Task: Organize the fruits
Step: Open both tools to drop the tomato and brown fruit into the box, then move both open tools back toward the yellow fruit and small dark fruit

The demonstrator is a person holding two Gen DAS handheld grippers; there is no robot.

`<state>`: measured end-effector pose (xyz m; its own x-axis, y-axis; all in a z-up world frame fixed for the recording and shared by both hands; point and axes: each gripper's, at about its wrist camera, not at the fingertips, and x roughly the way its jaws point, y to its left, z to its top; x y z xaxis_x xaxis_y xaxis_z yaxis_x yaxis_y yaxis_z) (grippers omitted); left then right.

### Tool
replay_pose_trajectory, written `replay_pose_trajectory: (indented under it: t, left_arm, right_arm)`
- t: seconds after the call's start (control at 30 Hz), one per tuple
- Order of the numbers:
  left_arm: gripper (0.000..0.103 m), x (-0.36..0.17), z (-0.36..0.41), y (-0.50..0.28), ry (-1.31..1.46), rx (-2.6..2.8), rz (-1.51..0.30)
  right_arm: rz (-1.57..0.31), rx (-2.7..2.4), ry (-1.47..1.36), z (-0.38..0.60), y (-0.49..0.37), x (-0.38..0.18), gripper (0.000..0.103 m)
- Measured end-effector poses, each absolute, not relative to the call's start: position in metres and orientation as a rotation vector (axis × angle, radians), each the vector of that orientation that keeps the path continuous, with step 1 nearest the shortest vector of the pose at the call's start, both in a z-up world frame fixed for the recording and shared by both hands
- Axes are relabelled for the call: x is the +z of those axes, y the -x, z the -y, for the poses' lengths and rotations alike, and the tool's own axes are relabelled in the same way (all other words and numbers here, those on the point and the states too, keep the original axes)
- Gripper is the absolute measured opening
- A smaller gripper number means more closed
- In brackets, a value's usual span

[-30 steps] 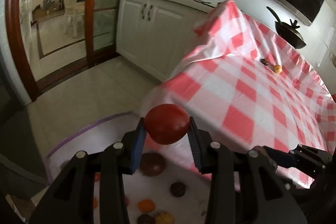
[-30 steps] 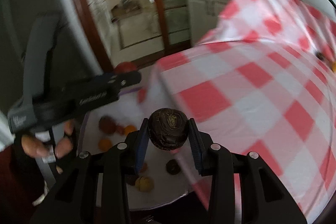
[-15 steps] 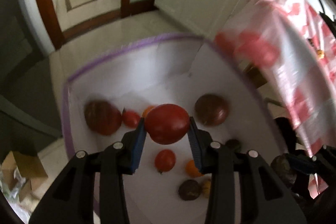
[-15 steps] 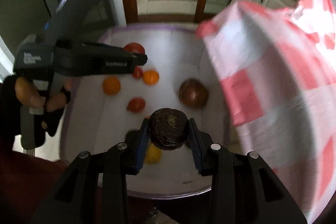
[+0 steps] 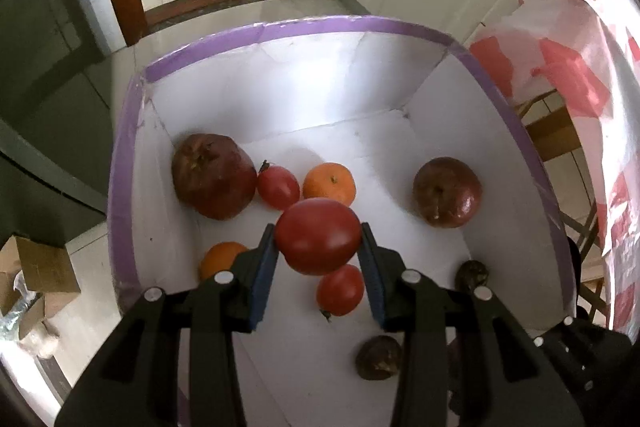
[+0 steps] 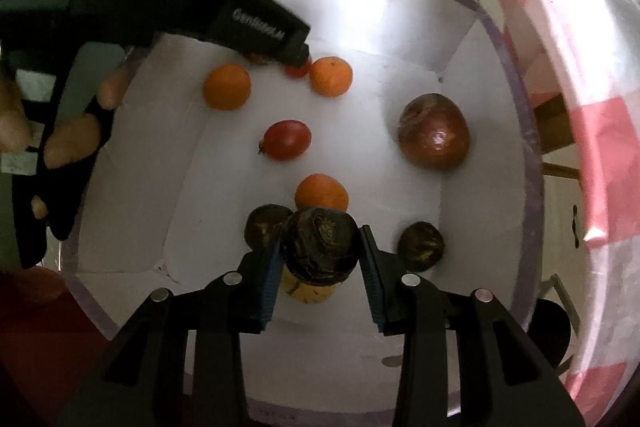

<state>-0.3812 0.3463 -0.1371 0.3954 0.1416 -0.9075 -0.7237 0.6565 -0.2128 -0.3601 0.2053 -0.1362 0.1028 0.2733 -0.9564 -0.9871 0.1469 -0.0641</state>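
1. The white box (image 5: 280, 95), with its purple-taped rim, sits low beside the checked tablecloth (image 5: 580, 39). It is evidently the collecting place for the fruit, as nearly all the fruit in view already lies on its floor.

2. The left hand-held gripper (image 5: 318, 247) points steeply down into the box, its blue pads pressed on either side of a red tomato (image 5: 318, 241). The tomato hangs clear above the box floor, held there, I judge, so it can be let go over a free patch.

3. The right hand-held gripper (image 6: 320, 251) is likewise clamped on a dark wrinkled fruit (image 6: 320, 247), also above the floor and close over a yellow fruit (image 6: 308, 291). Releasing here would likely land one on the other.

4. A large dark red pomegranate-like fruit (image 5: 214, 181) rests in the far left corner against the wall. Another dark red fruit (image 5: 446, 191) lies apart near the right wall.

5. Oranges (image 5: 329, 183) and small tomatoes (image 5: 278, 187) cluster just beside the corner fruit; one small tomato (image 5: 340, 289) lies directly under the held one.

6. Small dark fruits (image 5: 378, 357) lie nearest the right side, so placing the dark fruit there seems to sort by kind.
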Motion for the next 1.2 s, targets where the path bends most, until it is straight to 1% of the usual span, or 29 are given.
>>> replay_pose_trajectory:
  t: [0.07, 0.1, 0.13, 0.17, 0.2, 0.23, 0.33, 0.47, 0.53, 0.67, 0.77, 0.83, 0.87, 0.93, 1.07, 1.2]
  left_arm:
    - [0.043, -0.136, -0.346, 0.381, 0.665, 0.606, -1.025]
    - [0.049, -0.136, -0.347, 0.380, 0.668, 0.608, -1.024]
    - [0.055, -0.135, -0.347, 0.380, 0.671, 0.611, -1.019]
    - [0.056, -0.134, -0.347, 0.380, 0.673, 0.606, -1.010]
    - [0.061, -0.135, -0.345, 0.380, 0.671, 0.603, -1.009]
    - [0.065, -0.134, -0.344, 0.379, 0.670, 0.590, -1.005]
    - [0.075, -0.131, -0.338, 0.377, 0.655, 0.570, -0.992]
    - [0.084, -0.124, -0.330, 0.374, 0.619, 0.559, -0.960]
    - [0.096, -0.123, -0.329, 0.374, 0.611, 0.569, -0.944]
    - [0.096, -0.116, -0.333, 0.378, 0.649, 0.544, -0.902]
    - [0.096, -0.100, -0.338, 0.378, 0.673, 0.517, -0.859]
    - [0.096, -0.087, -0.338, 0.375, 0.662, 0.496, -0.823]
    - [0.097, -0.080, -0.337, 0.374, 0.651, 0.488, -0.807]
    - [0.101, -0.059, -0.335, 0.370, 0.622, 0.464, -0.757]
    - [0.101, -0.014, -0.328, 0.358, 0.576, 0.428, -0.649]
    - [0.101, 0.037, -0.308, 0.322, 0.506, 0.370, -0.551]
  right_arm:
    - [-0.994, 1.173, 0.944, -0.206, 0.361, -0.136, 0.038]
    - [-0.987, 1.173, 0.944, -0.205, 0.361, -0.135, 0.039]
    - [-0.977, 1.173, 0.942, -0.204, 0.361, -0.133, 0.043]
    - [-0.969, 1.172, 0.937, -0.205, 0.360, -0.134, 0.048]
    - [-0.957, 1.173, 0.926, -0.204, 0.359, -0.131, 0.061]
    - [-0.946, 1.176, 0.915, -0.203, 0.360, -0.128, 0.068]
    - [-0.917, 1.183, 0.902, -0.201, 0.361, -0.119, 0.068]
    - [-0.899, 1.178, 0.896, -0.200, 0.361, -0.112, 0.072]
    - [-0.891, 1.179, 0.890, -0.200, 0.361, -0.110, 0.072]
    - [-0.870, 1.174, 0.876, -0.199, 0.358, -0.107, 0.073]
    - [-0.830, 1.179, 0.841, -0.194, 0.357, -0.090, 0.074]
    - [-0.801, 1.195, 0.792, -0.189, 0.354, -0.073, 0.079]
    - [-0.794, 1.203, 0.769, -0.186, 0.353, -0.065, 0.080]
    - [-0.772, 1.215, 0.713, -0.178, 0.347, -0.045, 0.080]
    - [-0.696, 1.197, 0.582, -0.153, 0.331, -0.002, 0.082]
    - [-0.603, 1.123, 0.401, -0.114, 0.304, 0.048, 0.085]
